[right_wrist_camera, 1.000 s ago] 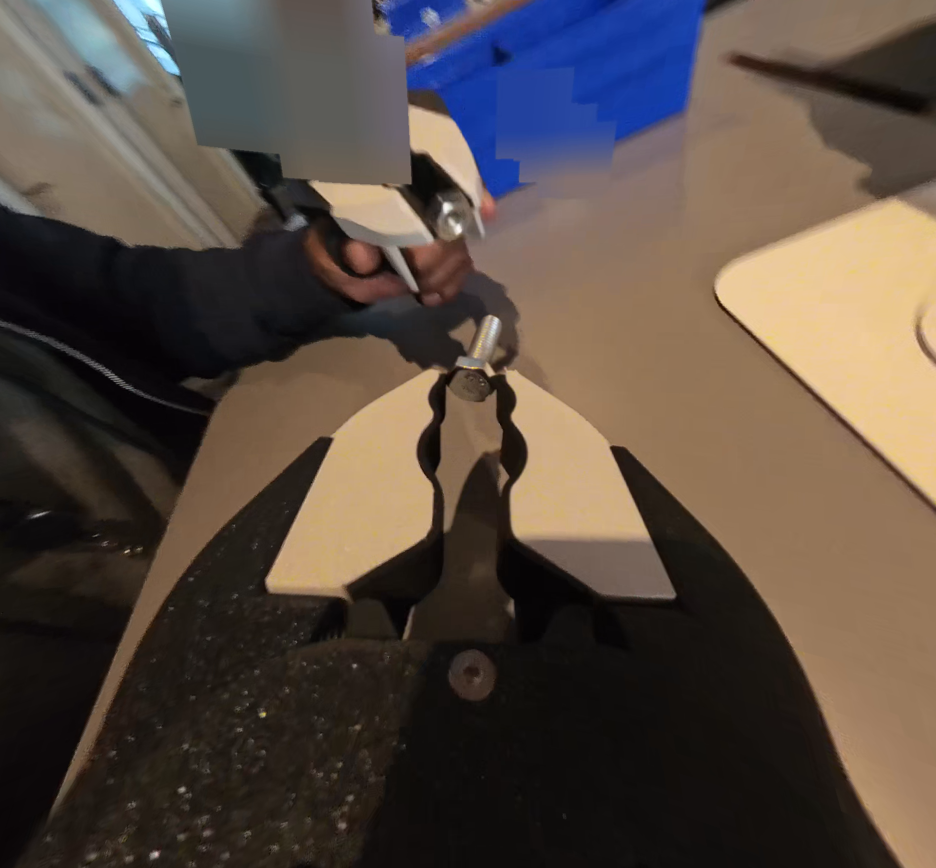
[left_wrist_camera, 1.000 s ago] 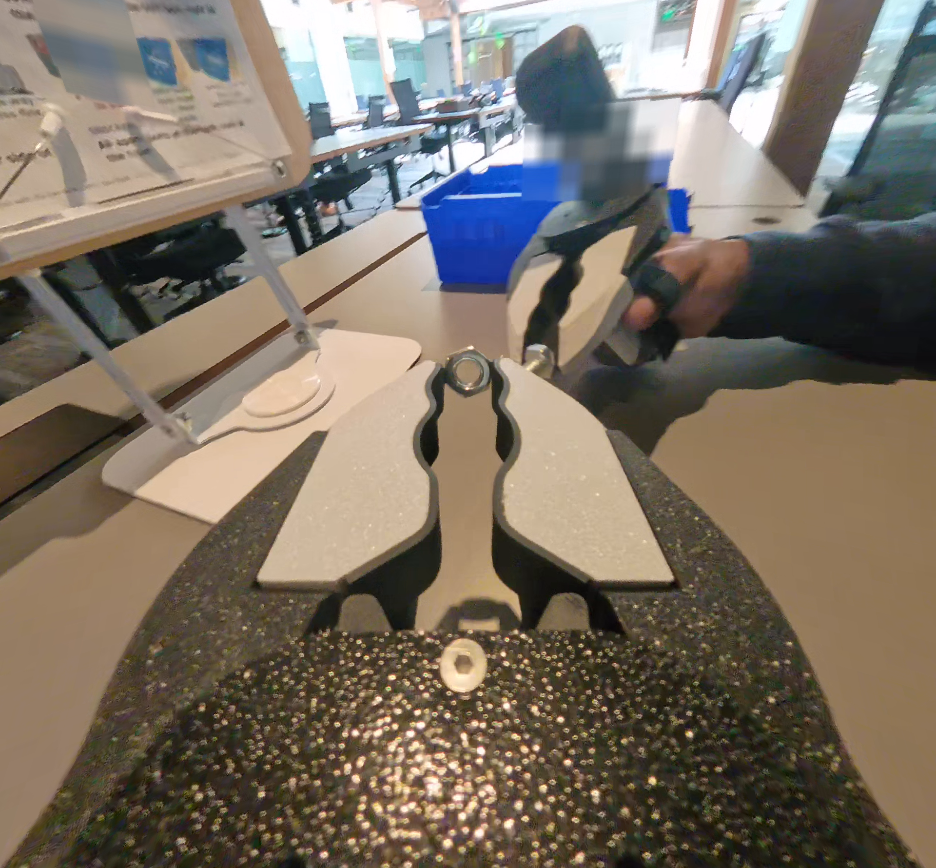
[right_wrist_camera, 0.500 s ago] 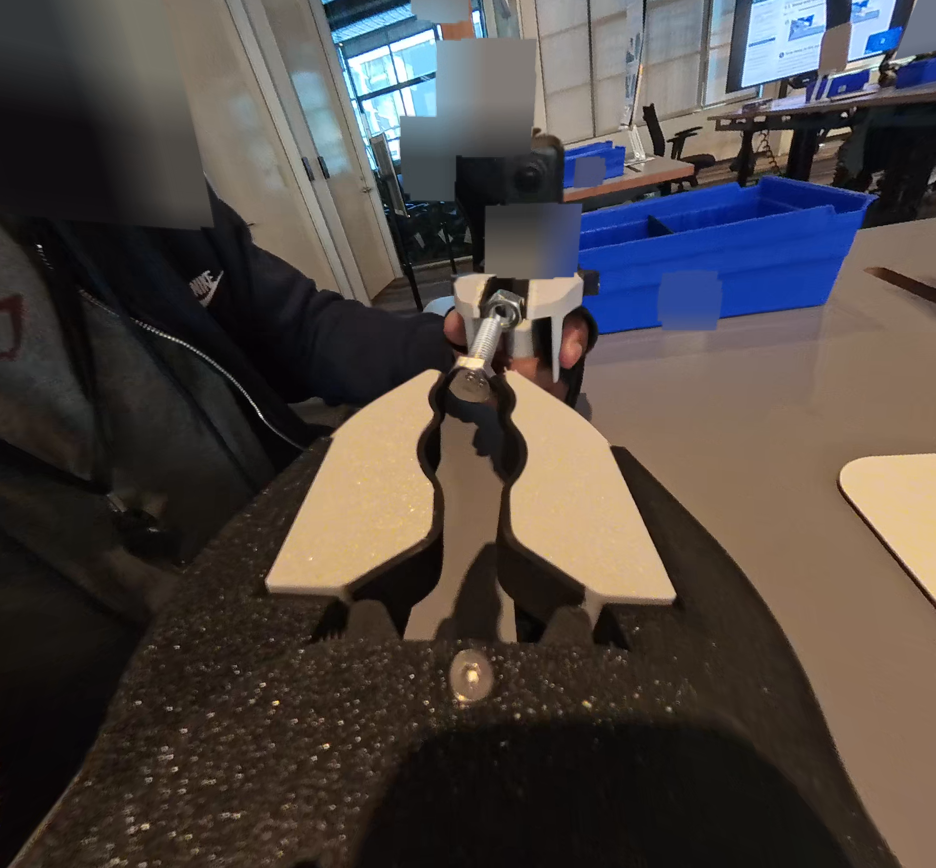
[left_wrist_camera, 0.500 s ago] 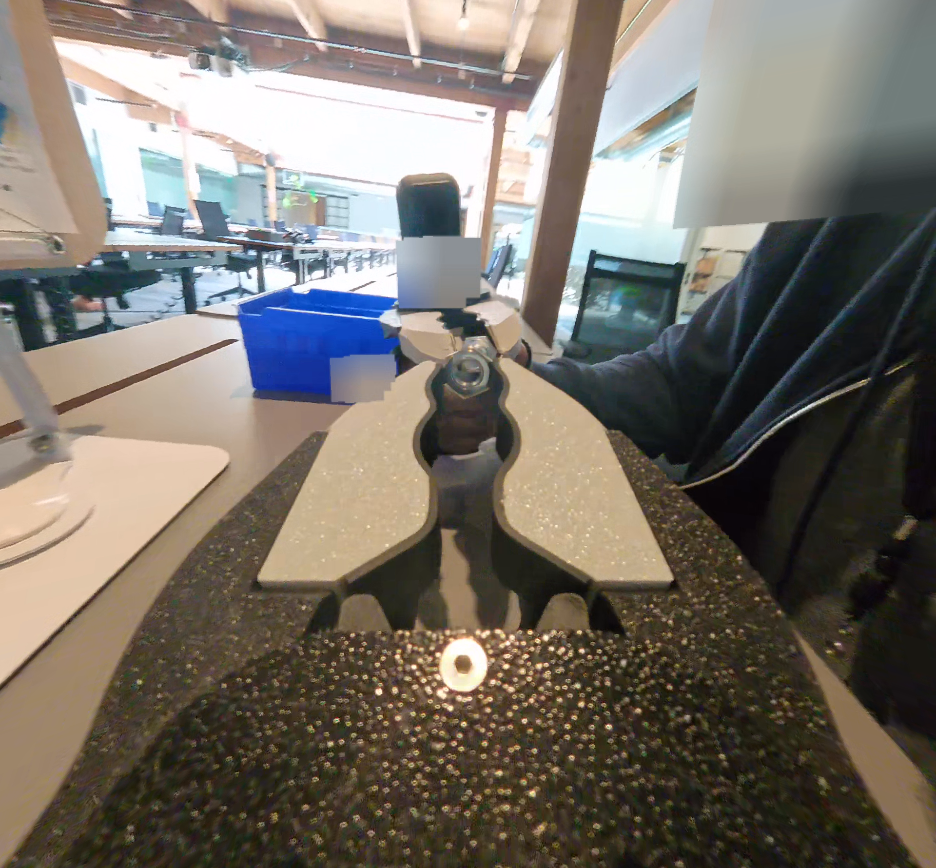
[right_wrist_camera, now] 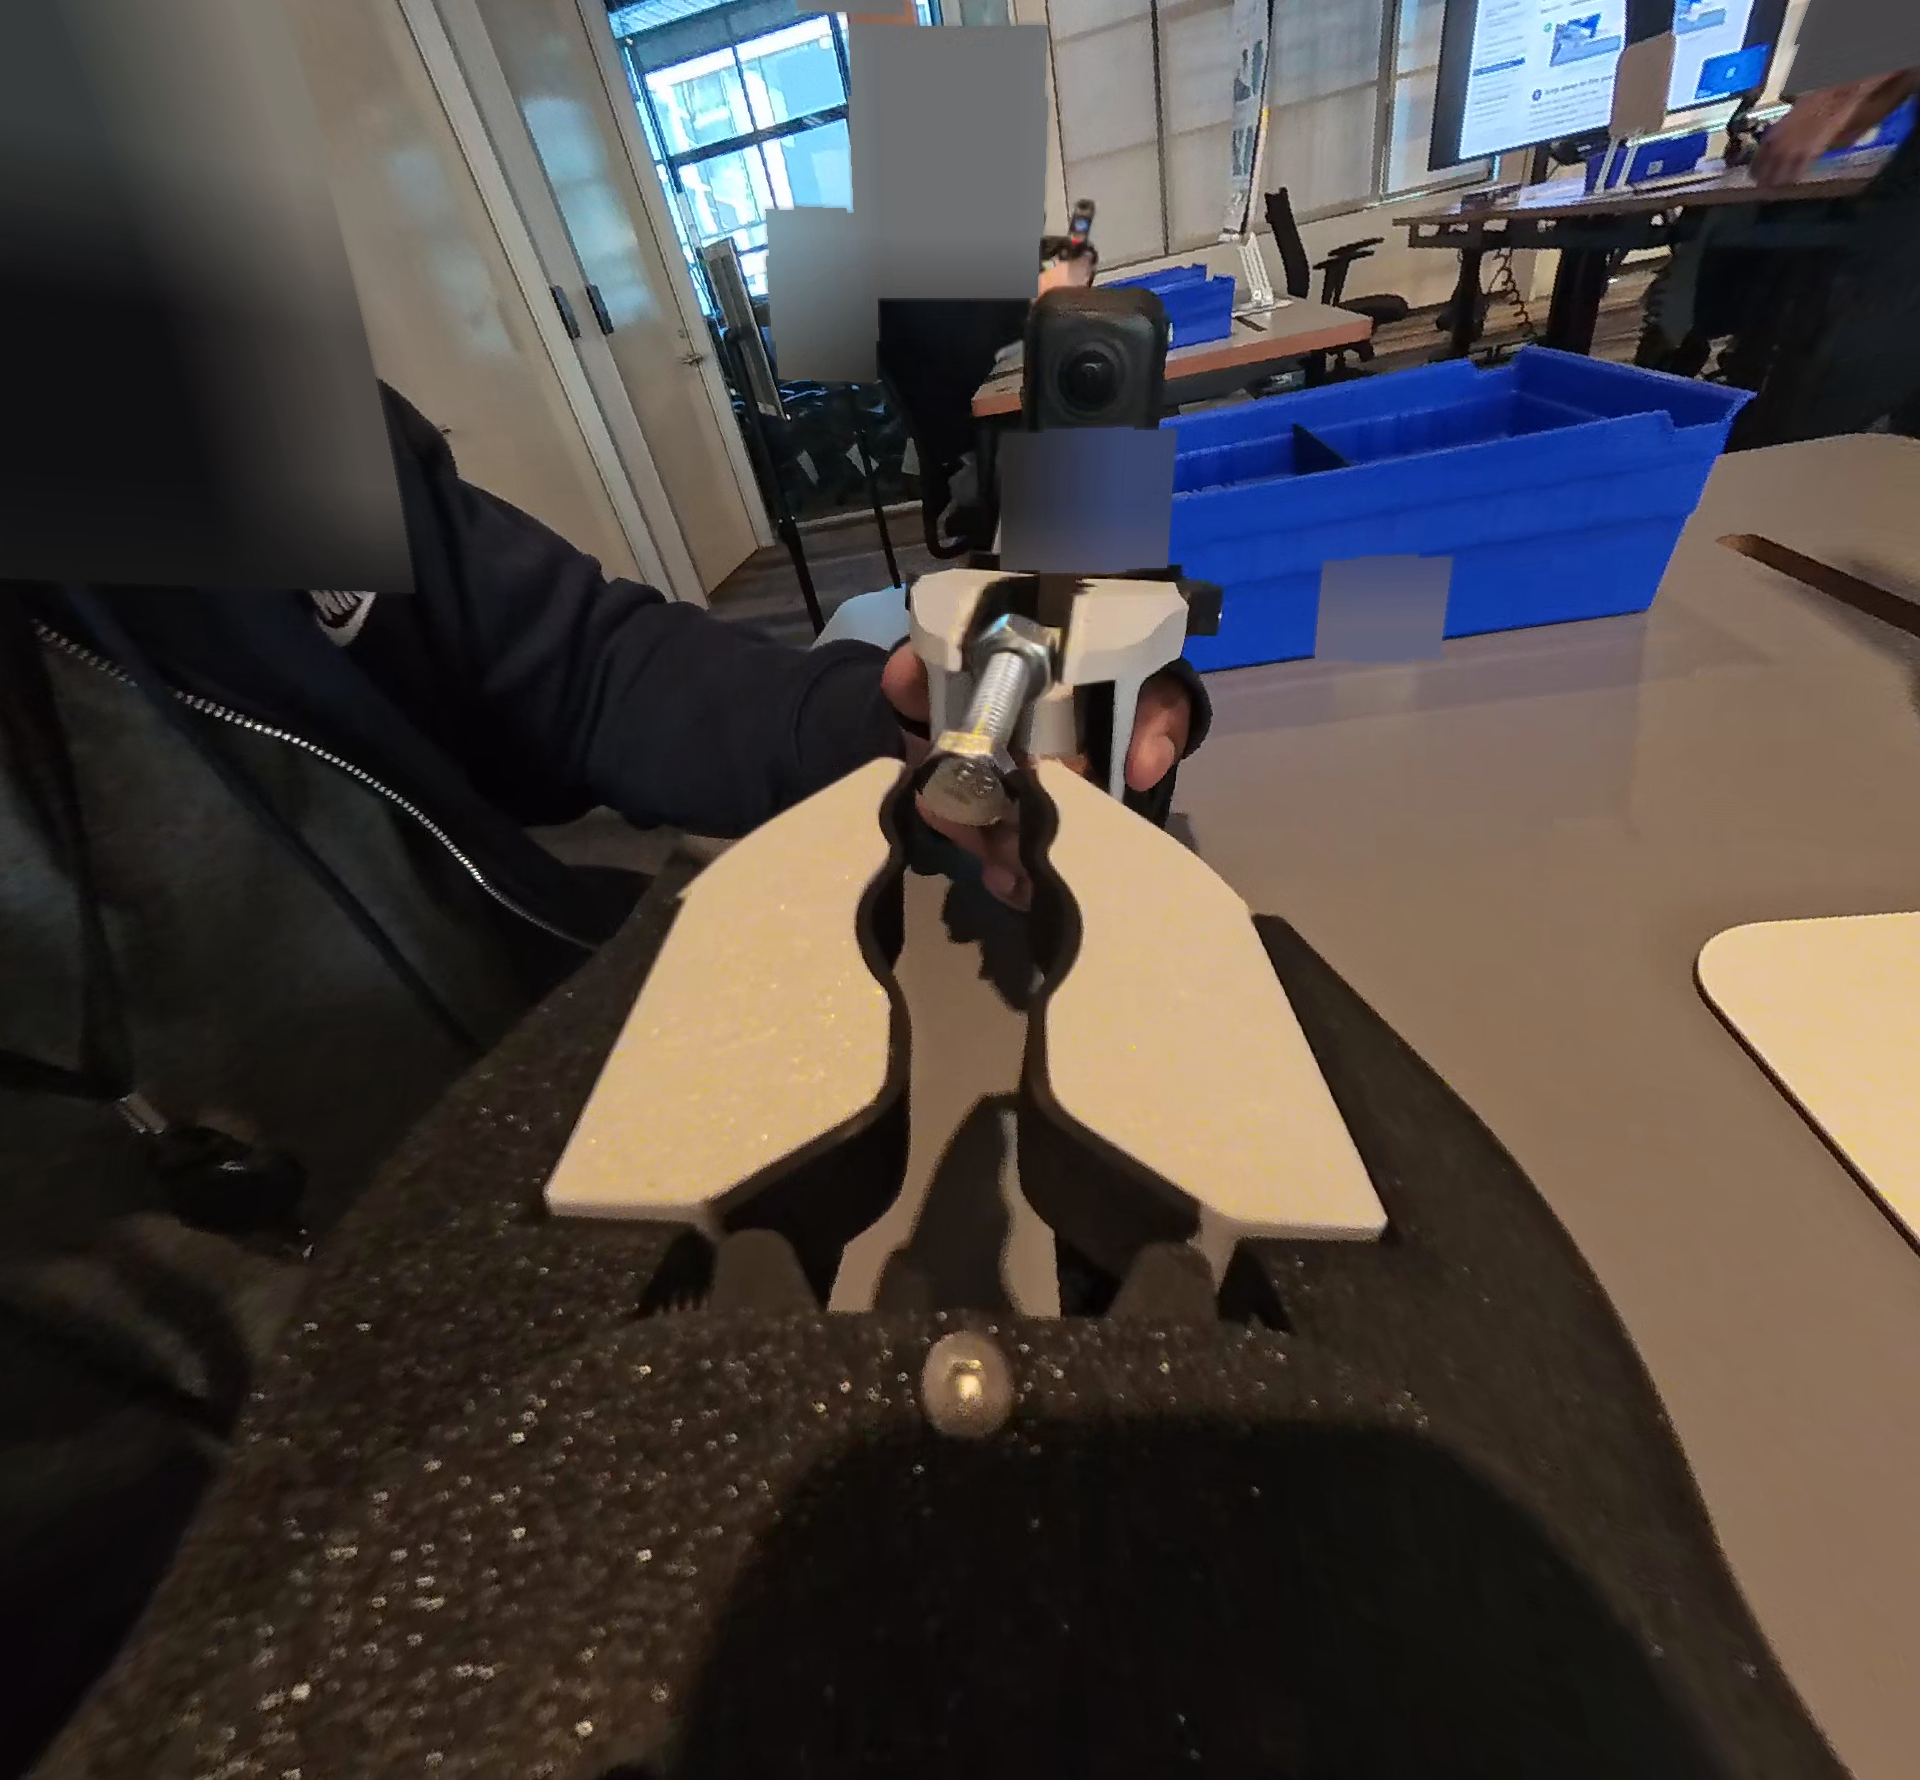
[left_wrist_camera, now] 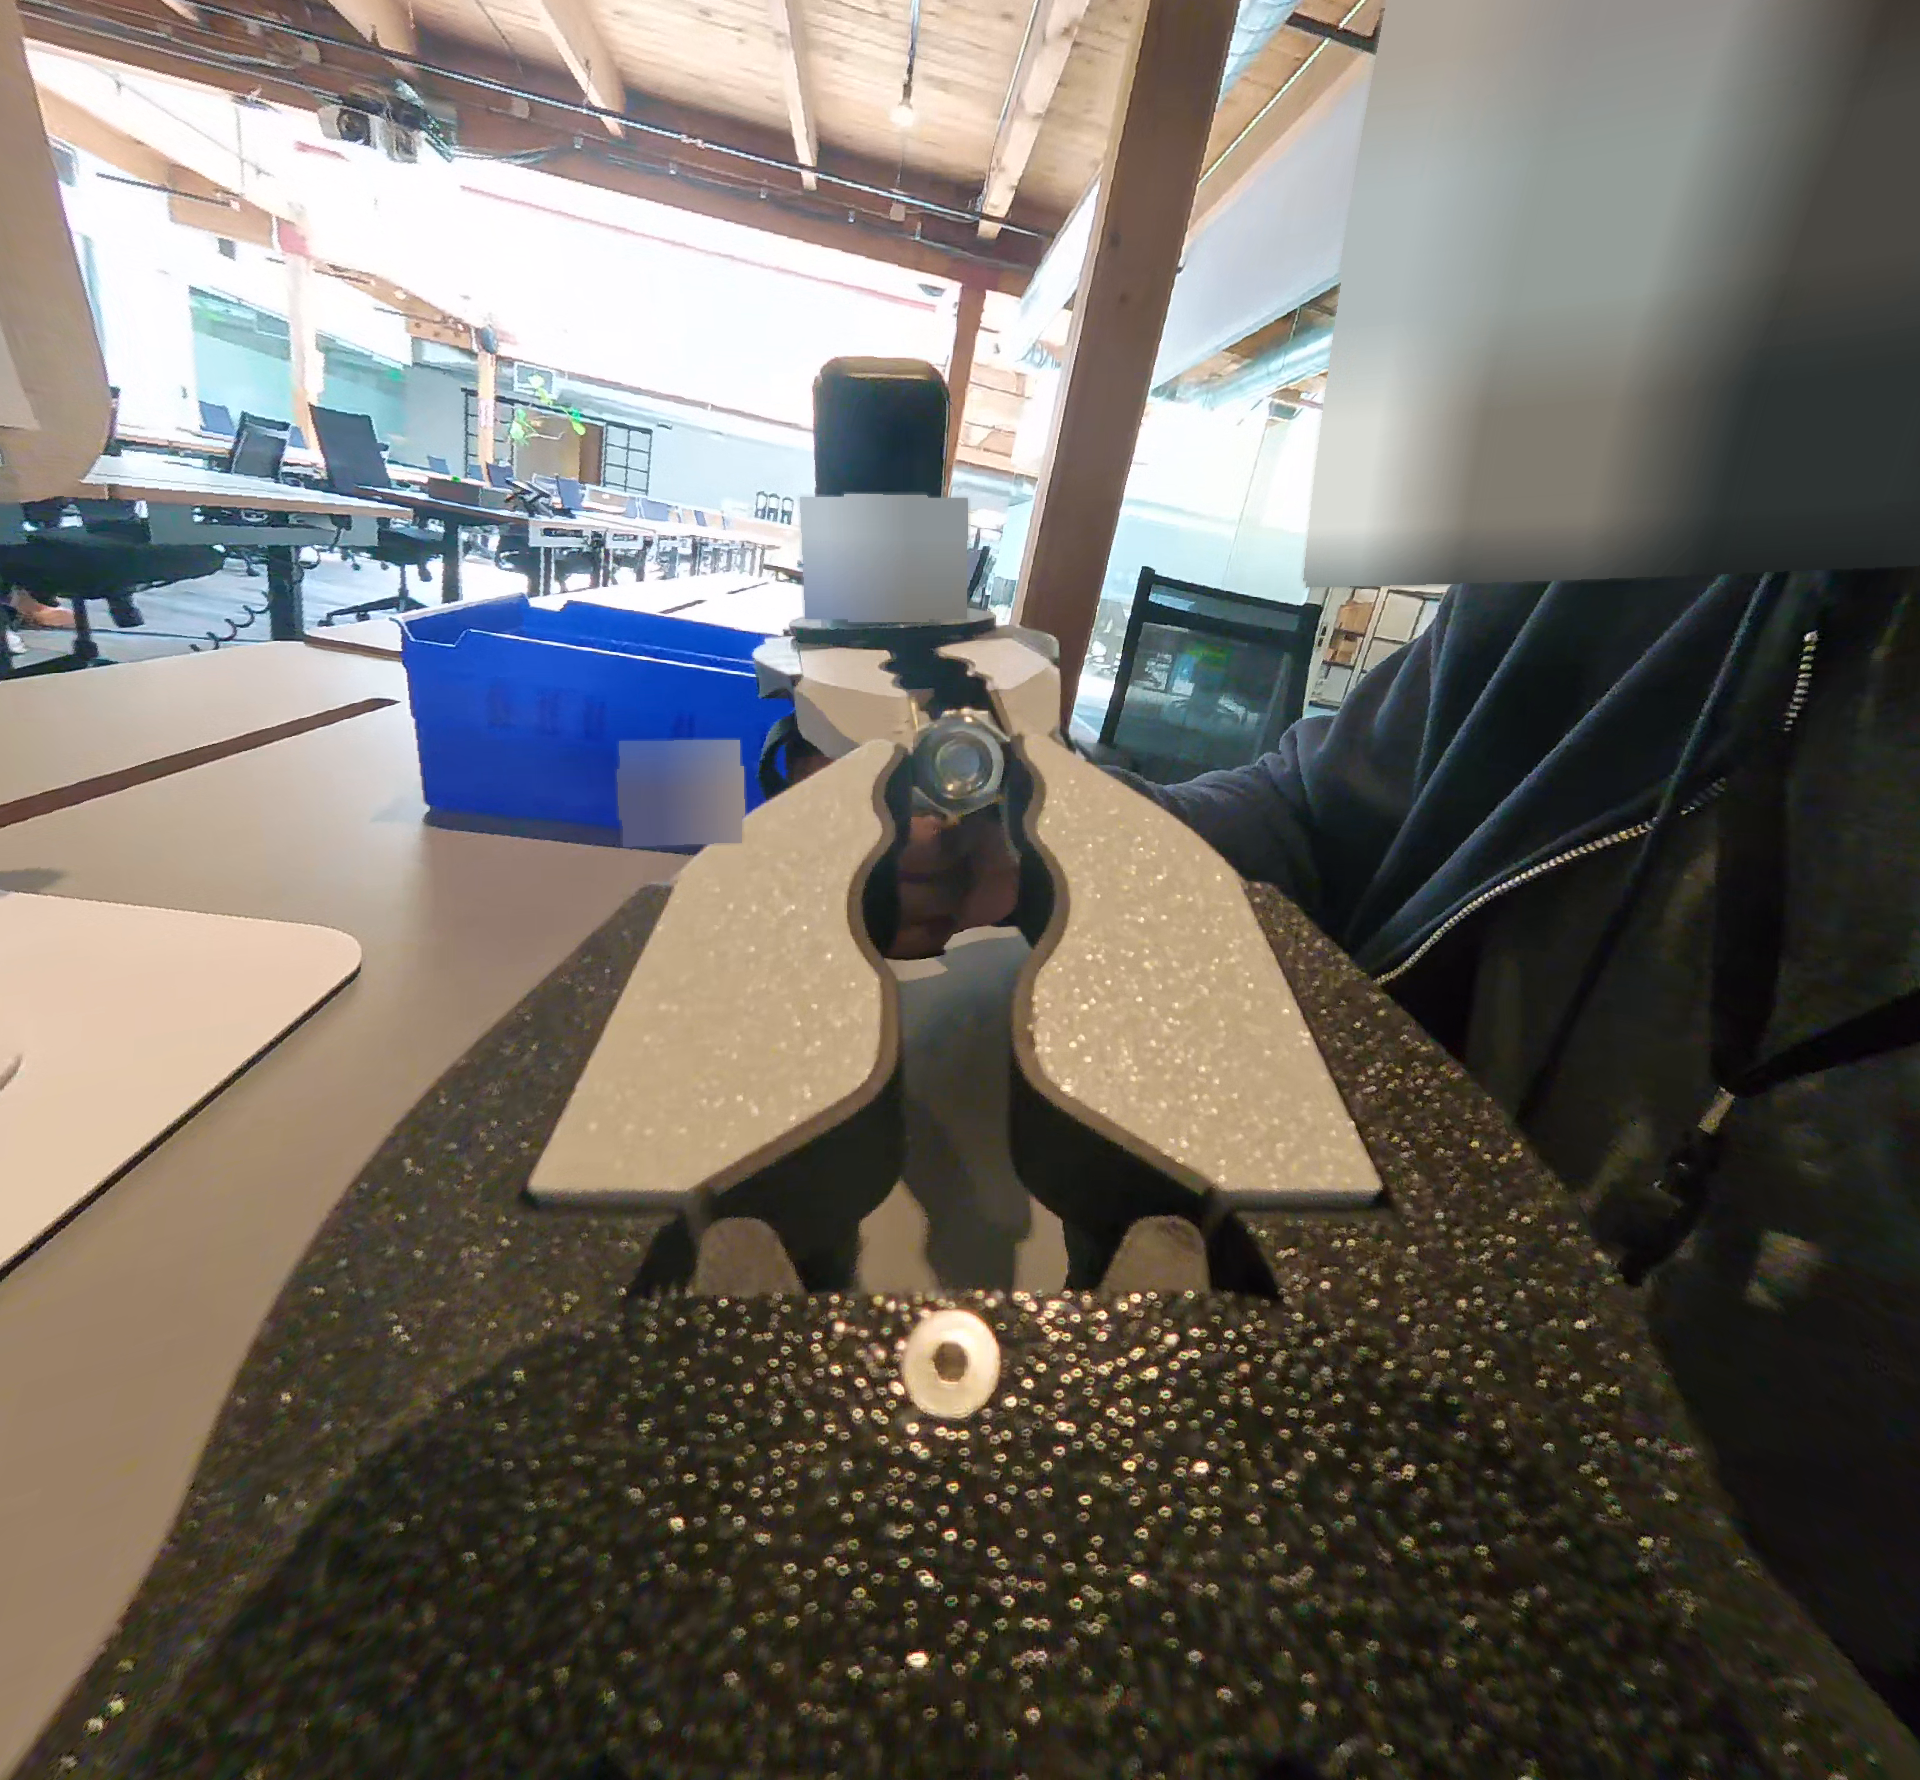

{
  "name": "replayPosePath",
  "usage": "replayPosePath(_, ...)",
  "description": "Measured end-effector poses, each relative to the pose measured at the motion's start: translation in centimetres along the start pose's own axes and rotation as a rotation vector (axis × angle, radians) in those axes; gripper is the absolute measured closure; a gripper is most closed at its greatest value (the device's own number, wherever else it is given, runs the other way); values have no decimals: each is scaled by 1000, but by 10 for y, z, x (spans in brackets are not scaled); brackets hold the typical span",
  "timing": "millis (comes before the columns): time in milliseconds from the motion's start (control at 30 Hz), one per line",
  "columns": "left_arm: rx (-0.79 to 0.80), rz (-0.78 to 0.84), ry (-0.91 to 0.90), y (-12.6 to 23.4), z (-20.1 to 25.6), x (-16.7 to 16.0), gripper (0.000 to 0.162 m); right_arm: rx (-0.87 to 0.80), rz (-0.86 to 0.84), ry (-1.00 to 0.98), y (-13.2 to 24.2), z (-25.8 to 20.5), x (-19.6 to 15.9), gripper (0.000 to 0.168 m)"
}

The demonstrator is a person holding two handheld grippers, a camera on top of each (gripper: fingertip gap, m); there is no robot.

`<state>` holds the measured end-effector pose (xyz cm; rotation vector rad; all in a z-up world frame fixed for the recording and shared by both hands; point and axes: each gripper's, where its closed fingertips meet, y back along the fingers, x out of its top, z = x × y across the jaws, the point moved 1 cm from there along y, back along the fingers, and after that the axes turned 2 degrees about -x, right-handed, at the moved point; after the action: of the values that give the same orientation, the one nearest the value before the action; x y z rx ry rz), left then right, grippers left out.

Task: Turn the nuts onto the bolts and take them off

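Observation:
My left gripper is shut on a silver hex nut held at its fingertips, above the table. My right gripper is shut on the hex head of a silver bolt. The two grippers face each other tip to tip. In the right wrist view the bolt's threaded shaft points away and its far end sits in the nut between the left gripper's fingers. In the left wrist view the right gripper shows just behind the nut, and the bolt's tip fills the nut's hole.
A blue bin stands on the grey table behind the grippers; it also shows in the right wrist view. A white flat base plate lies at the left. A person in a dark zipped jacket sits close by. My two grippers' fingertips are within a few centimetres of each other.
Both grippers rose from the table and turned to face each other. The bolt's tip has met the nut, and the grippers have closed in a little more since half a second ago.

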<state>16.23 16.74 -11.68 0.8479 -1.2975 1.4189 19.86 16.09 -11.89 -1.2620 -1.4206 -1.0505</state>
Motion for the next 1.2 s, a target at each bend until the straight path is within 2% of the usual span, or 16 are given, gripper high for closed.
replayPosePath(233, 43, -75, -97, 1, -1, -4, 145, 8, 0, -30, -1, 1, -2, 151)
replayPosePath(367, 58, -110, -168, 1, 1, -4, 145, 66, 21, -126, -1, -1, -4, 150)
replayPosePath(700, 138, -217, -478, 2, 4, -7, 145, 212, 137, -407, 1, 1, -3, 150)
replayPosePath(933, 226, -265, -643, 2, 0, -8, 144, 231, 159, -484, 0, 3, -6, 150)
replayPosePath(1200, 229, -271, -630, -1, 1, -11, 144, 251, 185, -500, -1, 2, -4, 150)
